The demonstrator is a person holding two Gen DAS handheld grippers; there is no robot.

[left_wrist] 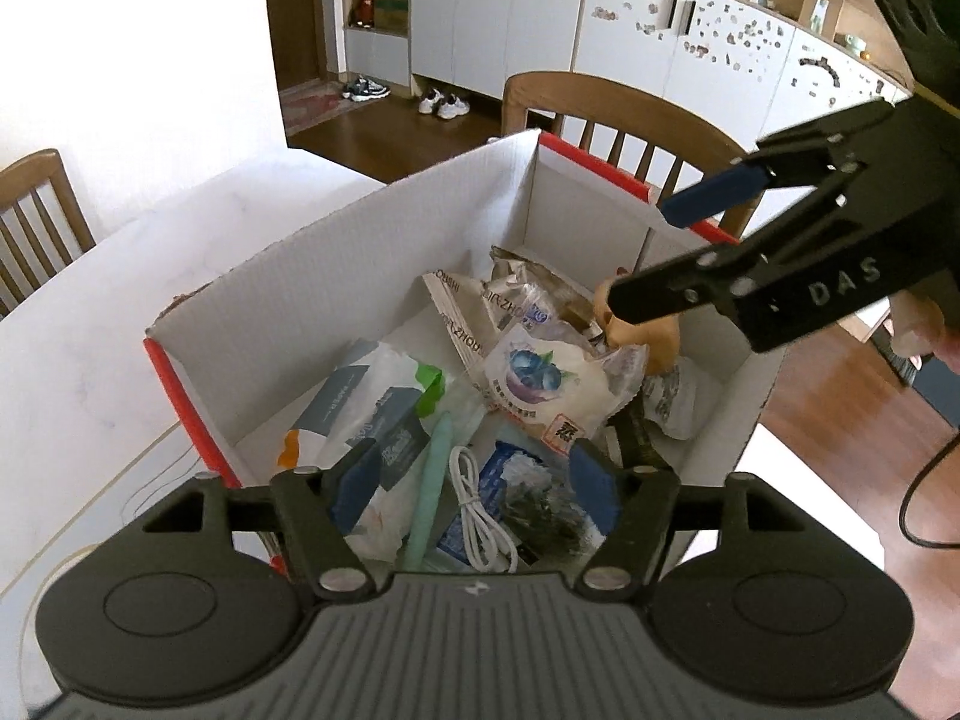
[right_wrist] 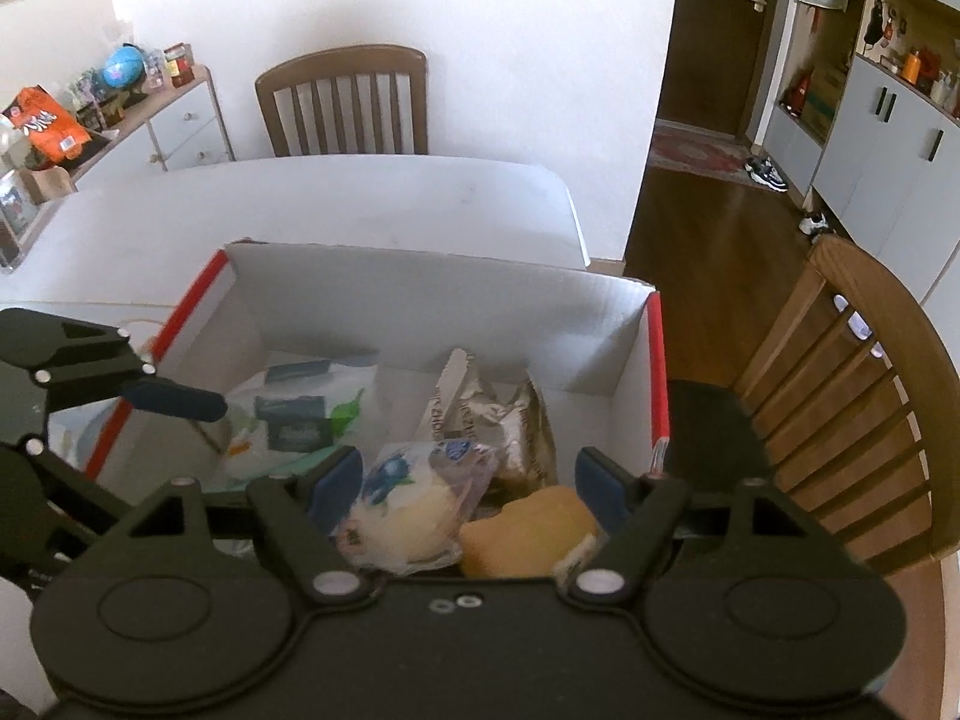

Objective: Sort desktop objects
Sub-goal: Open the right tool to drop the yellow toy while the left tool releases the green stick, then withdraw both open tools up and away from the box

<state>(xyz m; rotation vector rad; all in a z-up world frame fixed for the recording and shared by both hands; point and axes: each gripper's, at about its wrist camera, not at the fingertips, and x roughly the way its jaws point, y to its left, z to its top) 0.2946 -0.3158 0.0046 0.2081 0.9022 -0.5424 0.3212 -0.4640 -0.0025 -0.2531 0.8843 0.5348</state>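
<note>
A white cardboard box with red-edged flaps [left_wrist: 372, 222] stands on the white counter [left_wrist: 90, 312] and holds the sorted things in a loose heap. The left gripper [left_wrist: 474, 489] hangs over the near end of the box with its blue-padded fingers [left_wrist: 354, 483] standing apart and nothing between them; below the gap lie a coiled white USB cable [left_wrist: 480, 510], a pale green stick-like item [left_wrist: 429, 498] and a blue-and-white packet [left_wrist: 516, 480]. To the left of these rests a white tissue pack with a dark label and a green tab [left_wrist: 378, 408]. Toward the middle of the box sits a clear snack bag printed with blueberries [left_wrist: 540, 378], leaning on a silvery crumpled wrapper [left_wrist: 516, 282] behind it. The right gripper [right_wrist: 471, 489] hovers over the other side of the box, fingers [right_wrist: 339, 480] parted to a middling width and pressing on nothing; beneath them, lower in the box, the blueberry bag [right_wrist: 408, 498] and a tan rounded object [right_wrist: 528, 531] lie side by side, the object too blurred to name. From the left wrist view the right gripper's black frame [left_wrist: 750, 294] crosses the far right corner of the box, one blue finger [left_wrist: 714, 192] above the rim. Wooden chairs [right_wrist: 342, 102] stand at the counter's edges.
</note>
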